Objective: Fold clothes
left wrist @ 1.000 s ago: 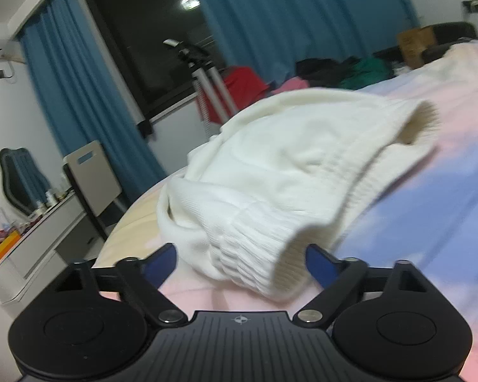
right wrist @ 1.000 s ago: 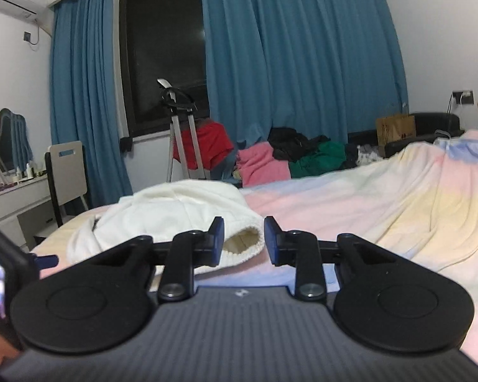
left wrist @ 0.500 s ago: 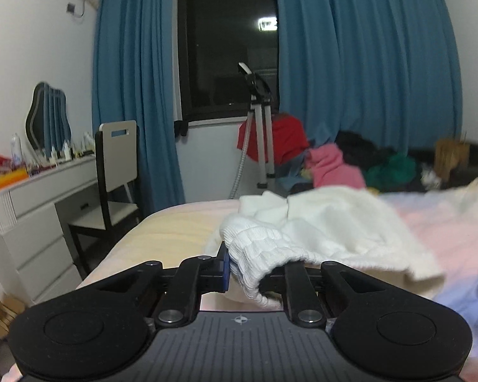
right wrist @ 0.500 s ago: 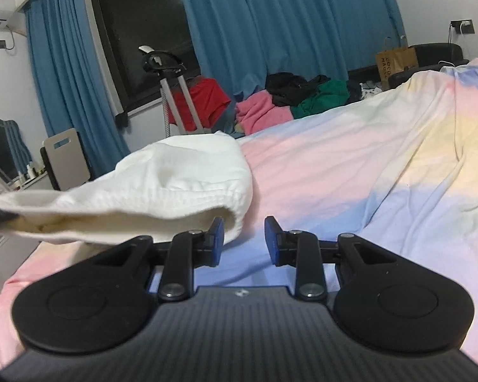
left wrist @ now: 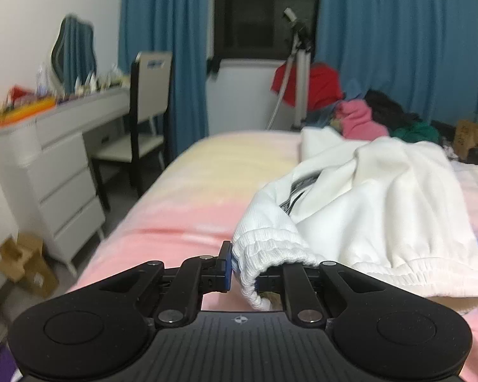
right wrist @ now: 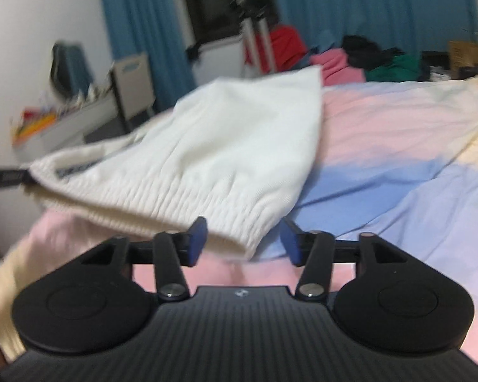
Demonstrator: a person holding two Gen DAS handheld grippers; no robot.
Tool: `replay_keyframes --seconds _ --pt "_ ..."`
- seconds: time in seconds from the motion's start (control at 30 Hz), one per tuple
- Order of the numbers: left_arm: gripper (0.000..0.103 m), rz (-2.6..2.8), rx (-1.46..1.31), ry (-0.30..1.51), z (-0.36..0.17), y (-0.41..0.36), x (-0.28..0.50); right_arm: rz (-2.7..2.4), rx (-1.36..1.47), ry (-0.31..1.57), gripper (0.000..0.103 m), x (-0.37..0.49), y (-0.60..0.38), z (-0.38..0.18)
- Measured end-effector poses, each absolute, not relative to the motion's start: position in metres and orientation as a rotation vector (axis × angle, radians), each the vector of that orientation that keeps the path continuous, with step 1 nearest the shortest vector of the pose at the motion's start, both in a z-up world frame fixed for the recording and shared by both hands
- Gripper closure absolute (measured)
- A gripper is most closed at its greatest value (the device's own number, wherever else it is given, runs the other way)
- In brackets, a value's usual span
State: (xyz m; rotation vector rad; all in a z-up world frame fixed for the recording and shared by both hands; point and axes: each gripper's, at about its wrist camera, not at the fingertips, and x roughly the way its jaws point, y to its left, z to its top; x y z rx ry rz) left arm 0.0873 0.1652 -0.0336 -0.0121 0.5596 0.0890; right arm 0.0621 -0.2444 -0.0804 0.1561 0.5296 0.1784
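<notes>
— Where the white garment [left wrist: 379, 197] lies on the pastel bedsheet [left wrist: 188, 203], what holds it?

— Its ribbed elastic hem is pinched between the closed jaws of the left gripper [left wrist: 243, 269], near edge of the bed.

— And the right gripper [right wrist: 242, 243]?

— Jaws apart, gripping nothing. The hem's other corner sits between its fingers, lifted above the sheet; contact cannot be confirmed.

— Surroundings?

— Dresser [left wrist: 57, 165] and chair [left wrist: 146, 108] far left; blue curtains [left wrist: 398, 38] and tripod [left wrist: 298, 73] beyond the bed.
</notes>
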Motion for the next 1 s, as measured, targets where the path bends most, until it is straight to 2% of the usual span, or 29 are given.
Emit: replay_keyframes --seconds 0.27,0.33,0.37,0.53,0.57,0.6,0.73,0.77,1.0 --pt "0.086 0.095 -0.039 0.617 -0.047 0.170 0.096 0.162 0.038 0.620 0.044 0.101 -0.225 -0.104" --pt "0.083 0.086 -0.048 0.621 -0.049 0.172 0.097 0.159 0.033 0.594 0.056 0.107 -0.227 -0.105" --pt "0.079 0.079 -0.052 0.623 -0.050 0.174 0.097 0.158 0.043 0.578 0.069 0.106 -0.229 -0.103" --pt "0.069 0.031 0.009 0.649 -0.058 0.166 0.099 0.115 0.066 0.431 0.080 0.084 -0.237 -0.070" --pt "0.062 0.018 0.037 0.656 -0.060 0.162 0.098 0.104 0.065 0.396 0.081 0.079 -0.239 -0.062" --pt "0.056 0.005 0.081 0.663 -0.062 0.154 0.097 0.095 0.067 0.358 0.081 0.073 -0.240 -0.054" --pt "0.051 -0.072 0.380 0.634 -0.073 0.118 0.078 0.079 0.035 0.234 0.082 0.046 -0.244 -0.030" --pt "0.046 -0.080 0.470 0.608 -0.077 0.107 0.071 0.077 0.011 0.223 0.082 0.042 -0.242 -0.029" --pt "0.029 -0.045 1.097 0.452 -0.120 0.050 0.033 0.065 -0.004 0.297 0.082 0.050 -0.244 -0.037"
